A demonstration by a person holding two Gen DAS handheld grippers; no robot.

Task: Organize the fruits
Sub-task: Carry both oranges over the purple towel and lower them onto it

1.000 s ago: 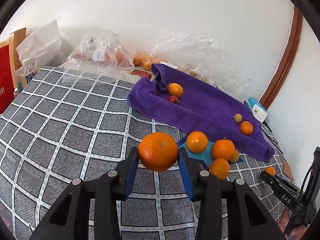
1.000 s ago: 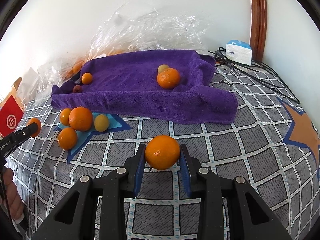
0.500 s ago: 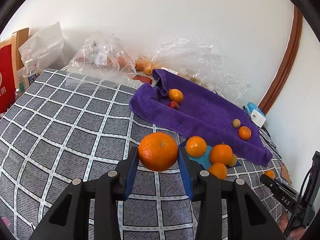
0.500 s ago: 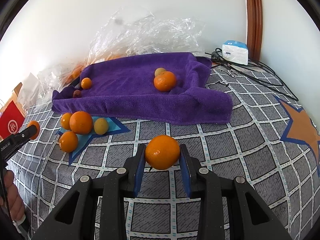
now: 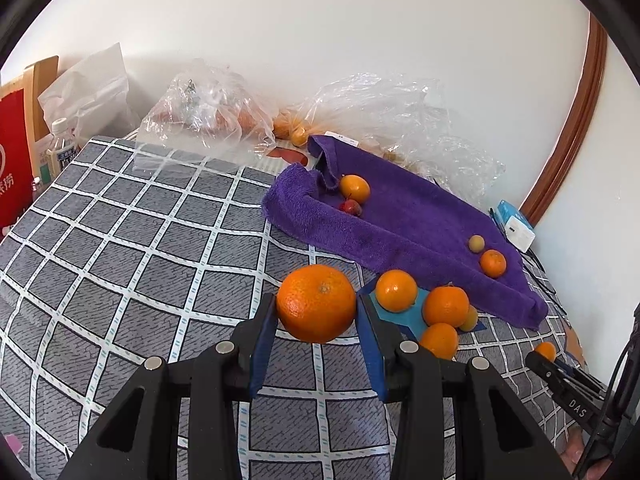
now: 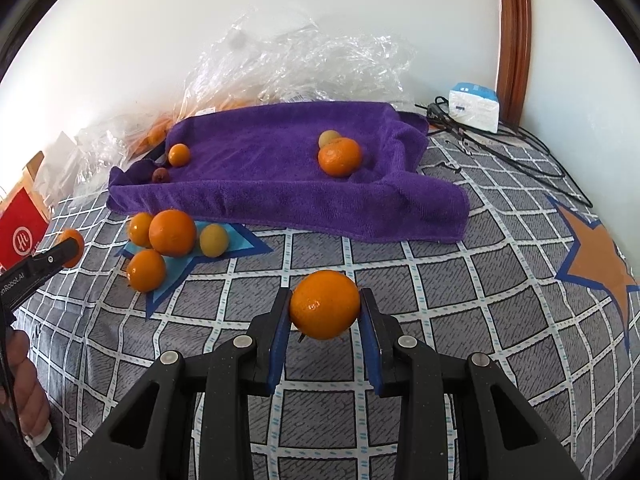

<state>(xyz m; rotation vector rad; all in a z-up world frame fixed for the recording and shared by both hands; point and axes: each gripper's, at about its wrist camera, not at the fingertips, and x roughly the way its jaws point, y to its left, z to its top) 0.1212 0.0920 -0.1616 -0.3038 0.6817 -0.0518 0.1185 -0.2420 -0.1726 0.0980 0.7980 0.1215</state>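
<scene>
My left gripper is shut on a large orange and holds it above the checked cloth. My right gripper is shut on another orange, also above the cloth. A purple towel lies at the back with an orange, a small yellow fruit, a small orange and a small red fruit on it. In front of it three oranges and a yellow fruit sit together on a blue star patch. The towel and that group also show in the left wrist view.
Crumpled clear plastic bags with more fruit lie against the wall. A white and blue box and black cables sit at the back right. A red box and a bottle stand at the left edge.
Both grippers have pulled back slightly from the towel, each still holding its orange; the scene has shifted a little away and down in both views.
</scene>
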